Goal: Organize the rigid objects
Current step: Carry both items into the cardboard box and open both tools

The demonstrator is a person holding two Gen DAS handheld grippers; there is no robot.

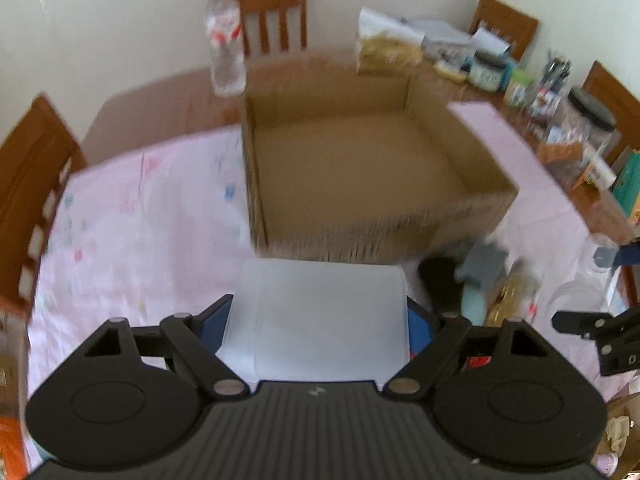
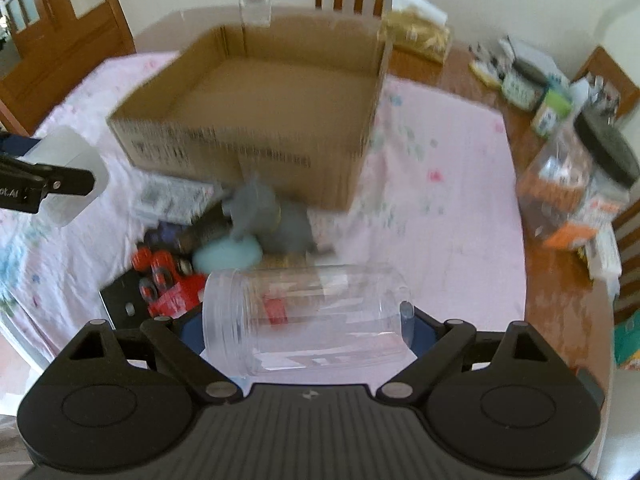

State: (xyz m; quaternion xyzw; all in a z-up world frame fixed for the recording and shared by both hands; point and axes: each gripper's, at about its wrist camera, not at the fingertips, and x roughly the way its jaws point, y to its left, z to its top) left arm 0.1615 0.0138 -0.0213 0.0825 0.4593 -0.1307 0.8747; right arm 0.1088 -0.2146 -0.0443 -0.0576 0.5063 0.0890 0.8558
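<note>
My left gripper (image 1: 320, 316) is shut on a white translucent box (image 1: 320, 312) and holds it just in front of the open cardboard box (image 1: 360, 168). My right gripper (image 2: 308, 320) is shut on a clear plastic jar (image 2: 312, 316) lying sideways, held above a pile of small objects. The pile holds a grey toy (image 2: 260, 208), a light blue round piece (image 2: 228, 256), red toy parts (image 2: 168, 280) and a dark cylinder (image 2: 204, 228). The cardboard box (image 2: 260, 108) shows nothing inside. The left gripper with its white box (image 2: 68, 172) shows at the left of the right wrist view.
A pink cloth (image 1: 132, 216) covers the wooden table. A water bottle (image 1: 224, 36) stands behind the box. Jars, a bag of food (image 2: 416, 36) and a black-lidded container (image 2: 576, 176) crowd the right side. Wooden chairs (image 1: 276, 16) surround the table.
</note>
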